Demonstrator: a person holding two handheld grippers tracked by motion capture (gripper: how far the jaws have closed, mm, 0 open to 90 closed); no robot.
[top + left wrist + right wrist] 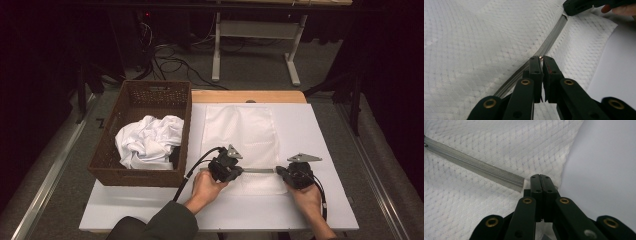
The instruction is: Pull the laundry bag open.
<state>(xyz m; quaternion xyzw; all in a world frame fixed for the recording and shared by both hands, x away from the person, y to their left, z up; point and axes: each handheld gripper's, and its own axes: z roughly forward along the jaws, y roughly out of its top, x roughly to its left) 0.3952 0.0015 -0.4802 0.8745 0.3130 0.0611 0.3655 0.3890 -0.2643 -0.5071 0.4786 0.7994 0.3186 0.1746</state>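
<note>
White mesh pillowcase (239,135) spread flat on the white surface (320,200), just right of a brown wicker basket (107,165) with crumpled white cloth (147,140) inside. Grey zipper (260,170) running left to right across the near part of the pillowcase, stretched straight between the two grippers. Left gripper (239,171) at the left end of the zipper, held in the left hand (206,186), jaws pinched nearly together on the small metal zipper pull (540,57), with only a thin gap between the tips in the left gripper view. Right gripper (279,171) at the right end, held in the right hand (307,197), jaws pressed fully together on the edge of the pillowcase fabric just past the zipper's end (520,185) in the right gripper view. Pillowcase edge there close to the bare surface on the right. Both grippers low over the near middle of the surface, facing each other along the zipper line, black cables trailing back toward the near edge. Floor cables and a pale desk frame far beyond the surface in the dark.
</note>
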